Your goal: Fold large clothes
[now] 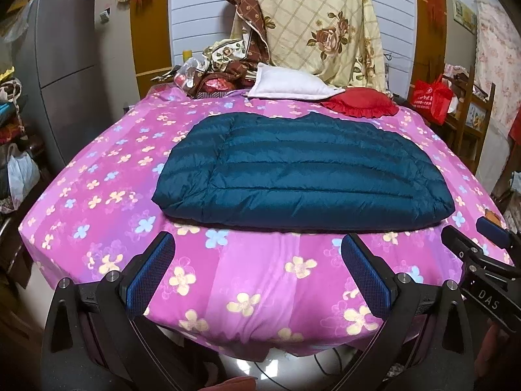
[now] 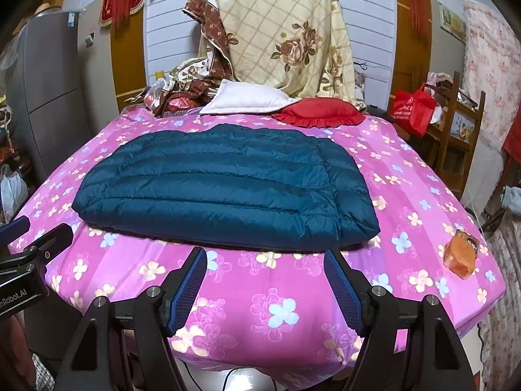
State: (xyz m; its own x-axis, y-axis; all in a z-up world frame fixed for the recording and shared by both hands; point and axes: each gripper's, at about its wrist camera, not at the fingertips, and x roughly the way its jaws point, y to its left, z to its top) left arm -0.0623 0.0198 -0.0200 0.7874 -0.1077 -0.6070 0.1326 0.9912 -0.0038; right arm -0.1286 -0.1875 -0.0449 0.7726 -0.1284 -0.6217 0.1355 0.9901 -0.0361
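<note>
Hovering jaws: both grippers hang over the near edge of the bed, jaws spread wide with nothing between them.
Left gripper (image 1: 257, 260): blue pads apart; only flowered sheet shows in the gap; the jacket's near hem lies just beyond, at 12 o'clock.
Right gripper (image 2: 265, 277): jaws likewise parted and empty; jacket hem just ahead at 12 o'clock. In the left wrist view this gripper shows at 3 o'clock.
Blue jacket (image 1: 302, 176): a dark teal quilted down jacket, lying flat on the middle of the bed, sleeves folded in over the body, touched by neither gripper.
Bed (image 1: 97, 179): covered with a pink sheet printed with yellow and blue flowers.
Orange packet (image 2: 462, 255): on the sheet at 3 o'clock of the right gripper, well apart from the jacket.
White pillow (image 1: 293, 84): at the far edge, 12 o'clock beyond the jacket.
Red cushion (image 1: 361, 101): just beside the pillow, at about 1 o'clock.
Floral quilt (image 1: 312, 22): piled up behind both.
</note>
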